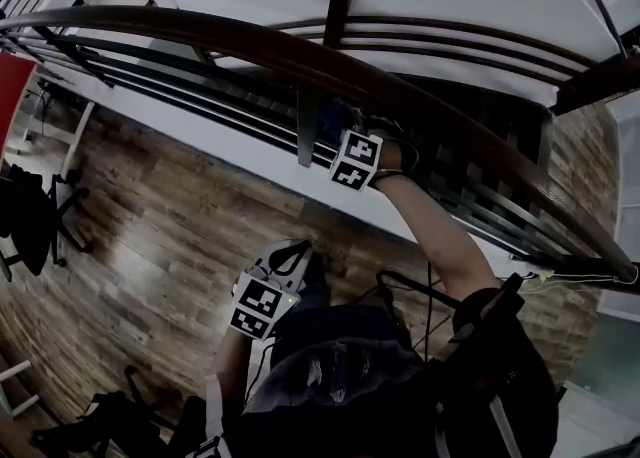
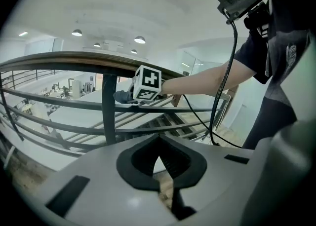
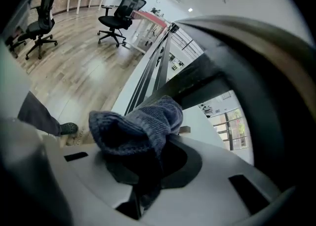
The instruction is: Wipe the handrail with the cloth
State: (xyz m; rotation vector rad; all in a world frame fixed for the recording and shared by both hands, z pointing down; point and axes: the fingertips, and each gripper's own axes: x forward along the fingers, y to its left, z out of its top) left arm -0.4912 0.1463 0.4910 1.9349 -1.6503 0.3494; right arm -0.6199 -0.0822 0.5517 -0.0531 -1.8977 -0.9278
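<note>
Wood-floored landing: our right gripper (image 1: 340, 124) clamps the blue cloth (image 3: 140, 126). We press it firmly along the wooden handrail (image 1: 300, 56) at 12 o'clock. The left gripper (image 2: 163, 165) is closed and empty.

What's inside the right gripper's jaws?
The cloth, clamped in the right gripper and bunched up below the handrail. It covers the jaw tips, so whether it touches the rail is hidden.

Handrail (image 1: 260, 41) dark wood, glossy; cloth (image 3: 143, 126) blue ribbed knit, rough; floor (image 1: 170, 236) wood-grain planks, matt.
</note>
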